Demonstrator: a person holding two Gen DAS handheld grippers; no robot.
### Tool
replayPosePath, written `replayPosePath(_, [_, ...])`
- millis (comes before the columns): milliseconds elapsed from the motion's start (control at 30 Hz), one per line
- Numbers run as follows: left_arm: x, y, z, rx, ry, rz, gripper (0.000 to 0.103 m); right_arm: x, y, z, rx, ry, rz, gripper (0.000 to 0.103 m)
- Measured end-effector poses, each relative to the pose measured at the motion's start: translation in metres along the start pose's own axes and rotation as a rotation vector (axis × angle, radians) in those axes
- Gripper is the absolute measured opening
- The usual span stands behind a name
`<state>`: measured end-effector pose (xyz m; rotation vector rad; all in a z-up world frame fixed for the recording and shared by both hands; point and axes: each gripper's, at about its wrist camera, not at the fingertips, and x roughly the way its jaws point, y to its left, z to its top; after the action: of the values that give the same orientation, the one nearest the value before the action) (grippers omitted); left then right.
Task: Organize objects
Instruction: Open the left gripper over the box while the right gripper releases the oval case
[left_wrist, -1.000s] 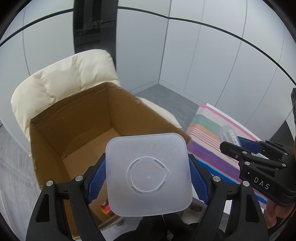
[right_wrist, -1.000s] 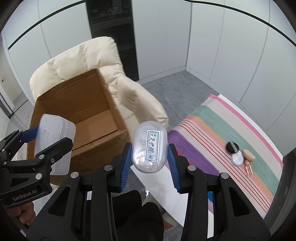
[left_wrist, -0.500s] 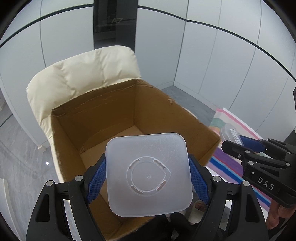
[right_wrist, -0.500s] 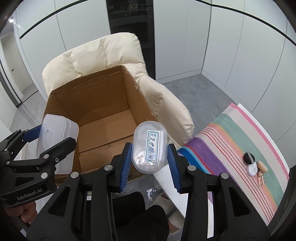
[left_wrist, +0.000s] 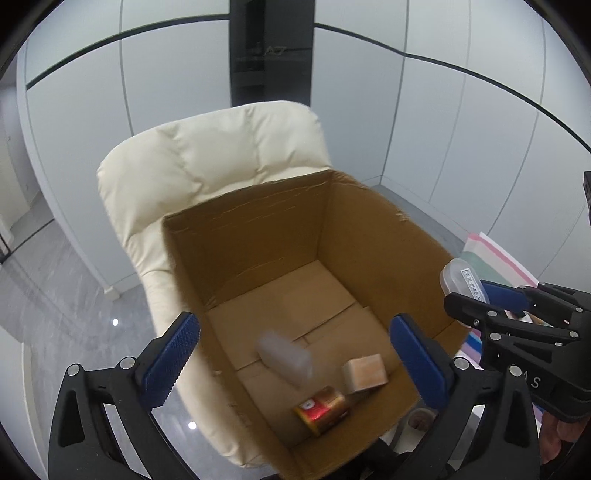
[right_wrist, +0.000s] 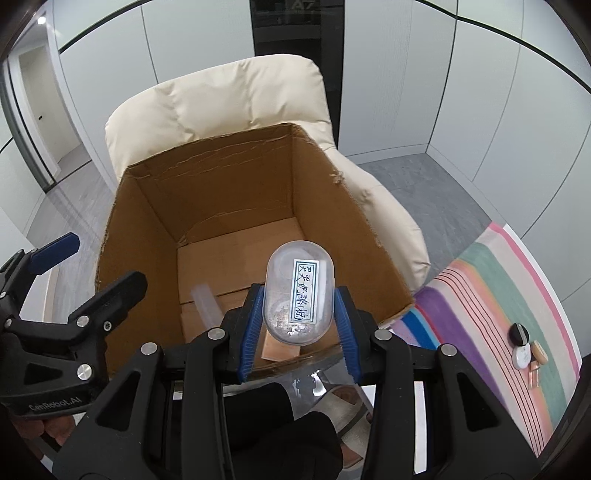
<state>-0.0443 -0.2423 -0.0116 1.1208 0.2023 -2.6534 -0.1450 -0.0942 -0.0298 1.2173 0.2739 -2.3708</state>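
While left tongs (left_wrist: 295, 363) gape empty, right tongs (right_wrist: 299, 317) clamp a clear labelled capsule-shaped container (right_wrist: 300, 297).

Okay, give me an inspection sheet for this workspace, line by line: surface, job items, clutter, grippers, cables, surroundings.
Surface: cardboard box sits open on a cream armchair; striped cloth lies to its right.
Job's things: translucent square container, blurred, inside the box near a gold can and a tan block; labelled oval container held above the box's near edge.
Clutter: small cosmetic items on the cloth.
Grippers: left gripper open, empty; right gripper shut on the oval container.
Cables: nothing seen.
Surroundings: white wall panels, grey floor.
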Motion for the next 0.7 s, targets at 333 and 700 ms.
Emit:
replayPosePath(333, [0.0,0.03,-0.001,-0.04,0.016,0.012,0.103,0.009,0.02,0.008,-0.024,-0.013,0.011,0.043])
replayPosePath(700, [0.001,0.028,0.0,-0.014,0.007,0.044,0.103,0.002,0.013,0.01,-0.019,-0.038,-0.026,0.086])
